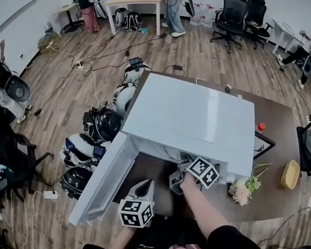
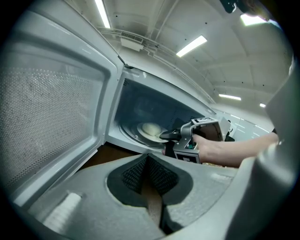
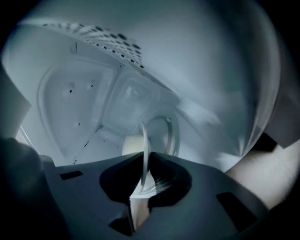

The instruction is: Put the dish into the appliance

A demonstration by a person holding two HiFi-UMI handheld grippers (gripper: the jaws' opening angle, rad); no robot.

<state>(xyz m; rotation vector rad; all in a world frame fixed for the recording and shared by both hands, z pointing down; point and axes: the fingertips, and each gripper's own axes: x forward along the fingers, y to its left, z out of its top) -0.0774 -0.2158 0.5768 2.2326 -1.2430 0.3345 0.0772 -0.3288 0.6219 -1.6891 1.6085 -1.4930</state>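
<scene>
The white microwave (image 1: 193,123) stands on the brown table with its door (image 1: 103,178) swung open to the left. My right gripper (image 1: 177,182) reaches into the cavity and is shut on the rim of a clear glass dish (image 3: 161,136), which carries a pale round bun (image 3: 132,144). In the left gripper view the dish (image 2: 145,131) lies low over the cavity floor, with the right gripper (image 2: 164,136) at its near edge. My left gripper (image 2: 149,161) is shut and empty. It hangs outside the microwave, in front of the open door (image 2: 51,108).
A bunch of flowers (image 1: 243,186), a yellow bowl (image 1: 290,174) and a red-capped item (image 1: 261,126) sit on the table right of the microwave. Helmets (image 1: 103,123) and cables lie on the floor to the left. Office chairs stand further back.
</scene>
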